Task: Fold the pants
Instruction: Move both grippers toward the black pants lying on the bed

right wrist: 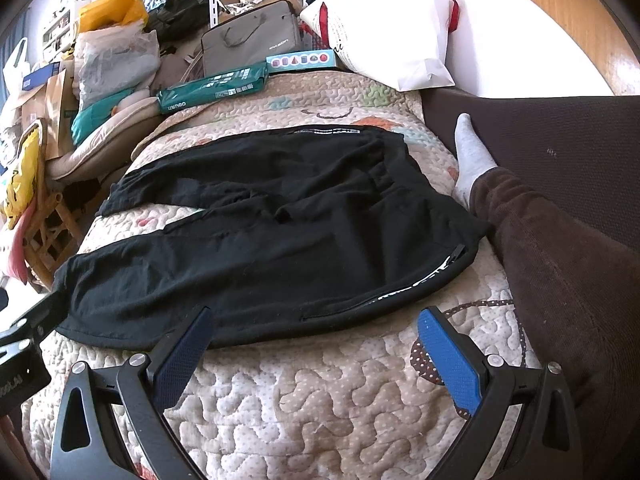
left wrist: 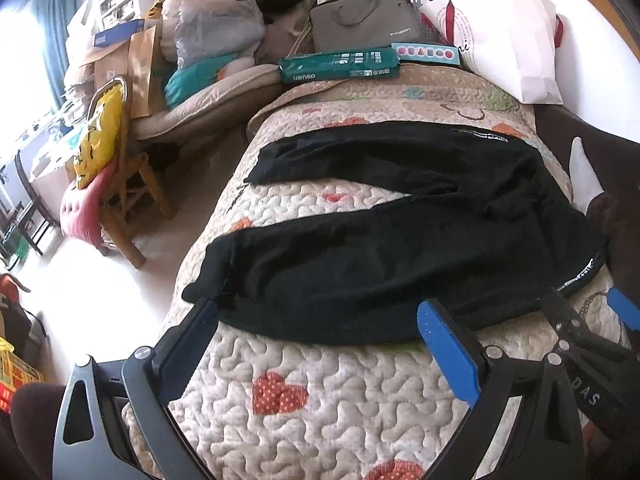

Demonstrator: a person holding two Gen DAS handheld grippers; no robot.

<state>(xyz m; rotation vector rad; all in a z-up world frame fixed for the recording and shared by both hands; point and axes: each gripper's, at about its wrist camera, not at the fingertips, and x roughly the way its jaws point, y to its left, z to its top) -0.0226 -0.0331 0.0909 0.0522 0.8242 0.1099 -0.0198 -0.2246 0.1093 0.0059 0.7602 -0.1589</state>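
Black pants (right wrist: 280, 220) lie spread flat on the quilted bed (right wrist: 320, 400), 2 legs pointing left. Left claw (left wrist: 320, 332) and right claw (right wrist: 316, 336) gape wide at the near hem, seemingly just short of touching.

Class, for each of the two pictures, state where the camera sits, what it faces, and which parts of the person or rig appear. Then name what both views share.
Left wrist: on the open left gripper, facing the black pants near a leg cuff; the right gripper shows at the right edge.
Right wrist: on the open right gripper, facing the pants' waist; a socked foot shows.
Shared: pants, quilt, green package.
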